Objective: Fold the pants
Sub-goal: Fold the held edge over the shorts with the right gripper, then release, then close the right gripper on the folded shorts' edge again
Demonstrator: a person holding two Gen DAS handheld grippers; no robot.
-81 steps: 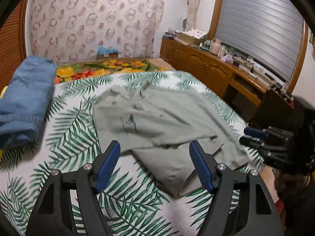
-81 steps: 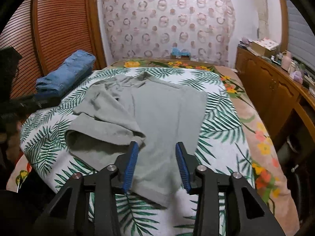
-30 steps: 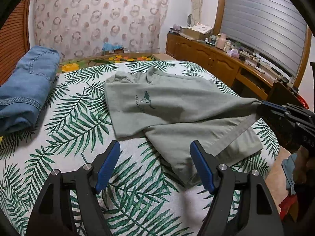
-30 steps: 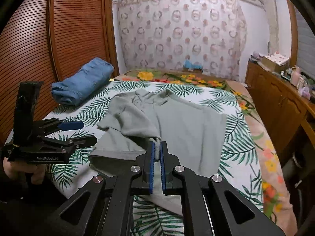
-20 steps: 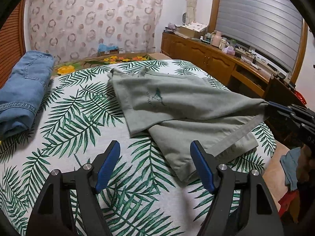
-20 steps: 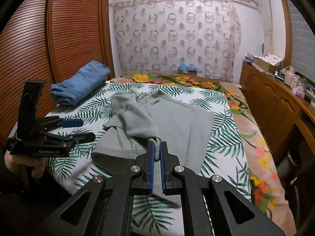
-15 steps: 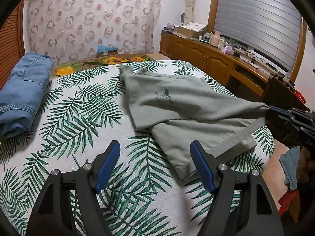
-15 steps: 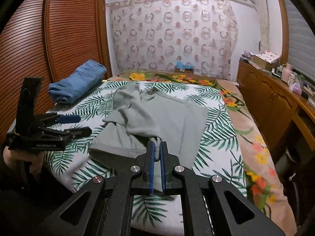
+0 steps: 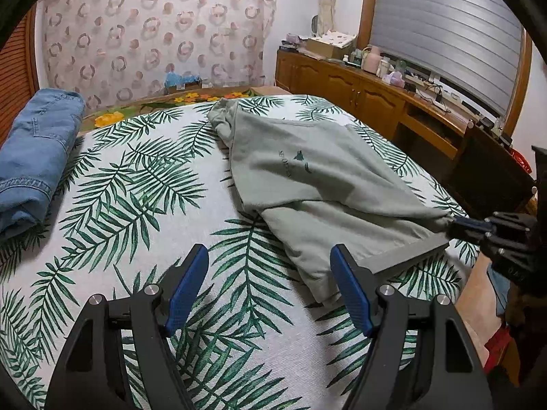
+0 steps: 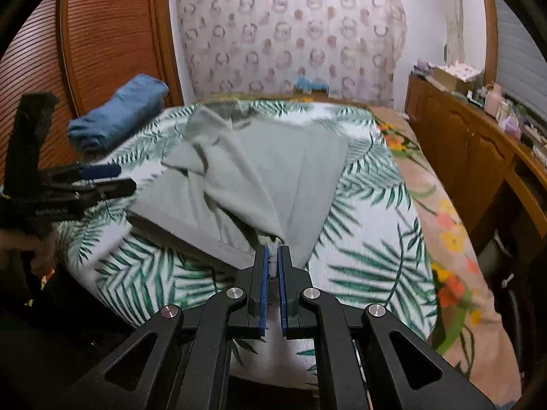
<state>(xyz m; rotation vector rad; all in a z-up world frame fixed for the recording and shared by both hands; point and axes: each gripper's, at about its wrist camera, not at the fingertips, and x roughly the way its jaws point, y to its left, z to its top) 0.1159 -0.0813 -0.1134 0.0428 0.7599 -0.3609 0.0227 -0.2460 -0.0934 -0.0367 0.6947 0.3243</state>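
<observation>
My right gripper [image 10: 272, 259] pinches the grey pants [image 9: 307, 177] taut over the bed [image 9: 143, 212]; my left gripper [image 9: 270, 283] hovers, fingers wide apart, holding nothing.

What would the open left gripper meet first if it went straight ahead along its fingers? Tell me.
Probably the leaf-print bedspread. The left gripper is open over bare cover, and the grey pants lie just right of that line, though depth is hard to judge.

Both wrist views look low across the bed [image 9: 143, 184], sharing the grey pants [image 9: 307, 171] [image 10: 273, 171].
</observation>
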